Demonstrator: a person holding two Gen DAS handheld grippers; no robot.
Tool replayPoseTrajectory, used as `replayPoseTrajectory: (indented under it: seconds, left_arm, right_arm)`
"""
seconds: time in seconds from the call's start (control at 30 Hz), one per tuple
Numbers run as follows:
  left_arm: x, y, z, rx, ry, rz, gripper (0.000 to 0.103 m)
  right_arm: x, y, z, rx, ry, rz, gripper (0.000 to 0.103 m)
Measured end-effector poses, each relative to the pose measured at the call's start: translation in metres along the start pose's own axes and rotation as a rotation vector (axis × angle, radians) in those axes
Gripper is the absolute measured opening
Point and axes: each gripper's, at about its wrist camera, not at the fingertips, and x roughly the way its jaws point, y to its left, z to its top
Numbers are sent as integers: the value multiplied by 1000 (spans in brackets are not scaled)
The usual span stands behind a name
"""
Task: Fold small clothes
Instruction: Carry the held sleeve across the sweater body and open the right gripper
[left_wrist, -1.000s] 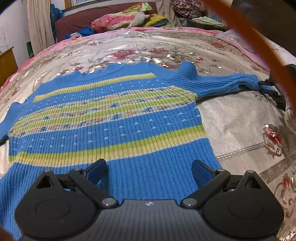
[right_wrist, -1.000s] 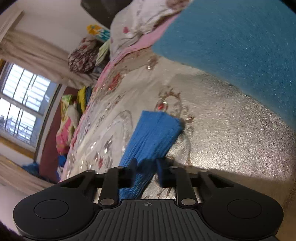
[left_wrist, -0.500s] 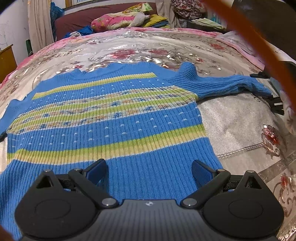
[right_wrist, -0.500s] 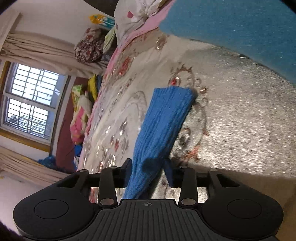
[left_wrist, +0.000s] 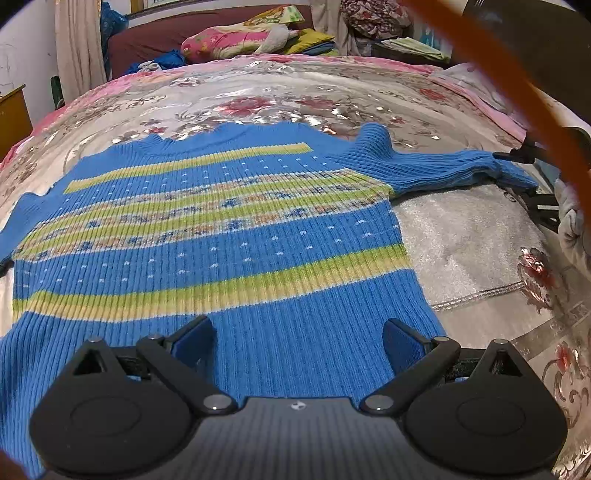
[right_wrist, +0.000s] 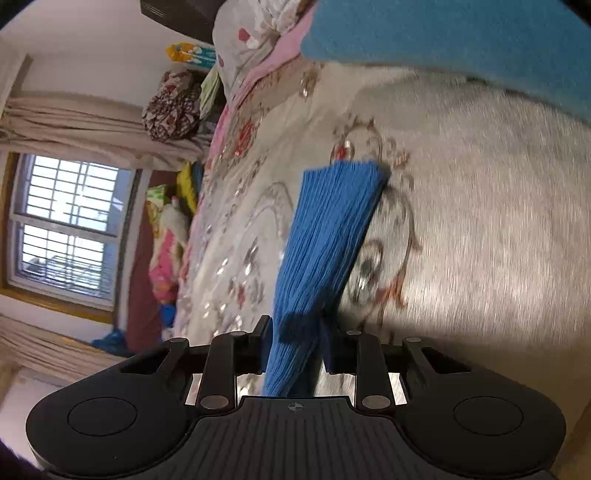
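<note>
We see a blue striped sweater (left_wrist: 221, 236) spread flat on the bedspread (left_wrist: 461, 240), its body facing up and one sleeve (left_wrist: 436, 170) stretched out to the side. Our left gripper (left_wrist: 297, 336) hovers over the hem with its jaws wide apart, holding nothing. Our right gripper (right_wrist: 295, 343) sits at the cuff end of that sleeve (right_wrist: 328, 236); its jaws have just been closing, with the sleeve running between them. The left pad seems to touch the knit, but we cannot tell whether both pads press it.
</note>
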Motion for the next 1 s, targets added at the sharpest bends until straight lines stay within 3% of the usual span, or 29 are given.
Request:
replayPoseTrajectory:
  seconds: [0.17,0.33,0.47,0.53,0.63,0.83,1.0]
  left_arm:
    - [0,-1,0,0,-1,0,103]
    - [0,0,-1,-4,-2,-3,103]
    - [-3,3,-2,-9,-1,-10,103]
    - [-5,7,-3,-16,-2,-12,103]
    - [-9,16,-5,-40,-8,-15,103]
    - [-20,41,-10,-90,-35,-1,103]
    - [-34,76,-15,-135,-72,40,103]
  right_arm:
    - [3,3,-10,21,46,-8,32]
    - [11,11,-16,-15,22,-18,33]
    - [12,9,-15,5,-36,1,26]
    - [12,7,-11,14,-57,9,17]
    - [4,11,-7,12,-70,45,14]
    - [-18,78,-34,-216,-69,159,13]
    - [-14,152,-102,-486,42,243,13]
